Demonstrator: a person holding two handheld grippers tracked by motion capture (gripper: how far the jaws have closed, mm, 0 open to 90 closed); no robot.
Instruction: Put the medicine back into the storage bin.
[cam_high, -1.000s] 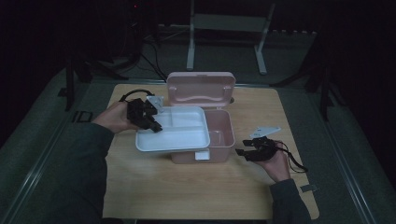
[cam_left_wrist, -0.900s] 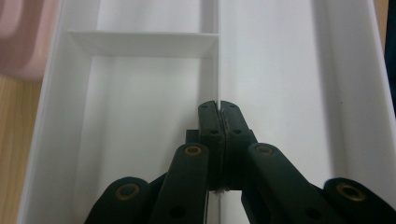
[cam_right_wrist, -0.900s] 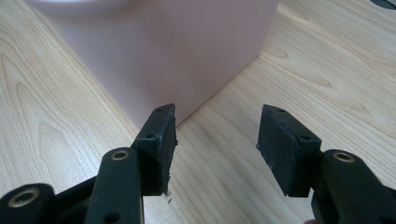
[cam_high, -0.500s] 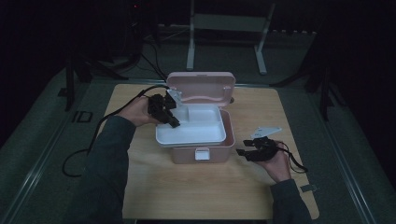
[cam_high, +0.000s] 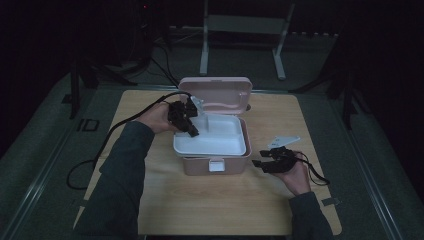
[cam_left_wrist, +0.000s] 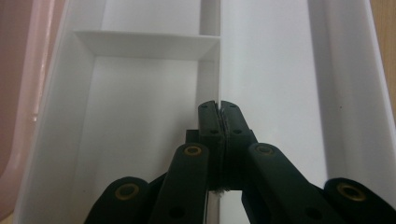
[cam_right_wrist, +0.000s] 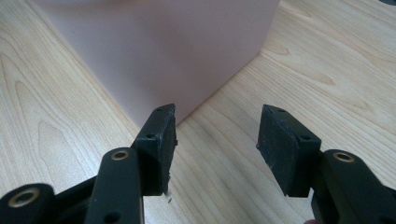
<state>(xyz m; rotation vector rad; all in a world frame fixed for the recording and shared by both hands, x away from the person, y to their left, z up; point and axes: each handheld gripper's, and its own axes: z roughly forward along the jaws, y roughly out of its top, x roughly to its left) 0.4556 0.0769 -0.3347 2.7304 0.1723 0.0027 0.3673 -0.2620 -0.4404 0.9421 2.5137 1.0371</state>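
Observation:
A pink box (cam_high: 215, 162) stands mid-table with its lid (cam_high: 216, 92) raised at the back. A white divided tray (cam_high: 210, 136) sits in its top opening. My left gripper (cam_high: 192, 131) is shut on the tray's inner divider wall (cam_left_wrist: 218, 60), at the tray's left side. In the left gripper view the pads pinch the thin white wall, with compartments on both sides. My right gripper (cam_high: 257, 163) rests on the table to the right of the box, open and with nothing in it; in the right gripper view its fingers (cam_right_wrist: 161, 137) point at the pink box's corner (cam_right_wrist: 163, 46).
The wooden table (cam_high: 220, 200) has bare room in front of the box and on its left. A cable (cam_high: 107, 142) trails from the left gripper off the table's left edge. A metal stand (cam_high: 245, 30) is behind the table on the dark floor.
My left gripper carried the white tray to the right and down, from overhanging the box's left side to sitting in the box's opening. The right gripper has not moved.

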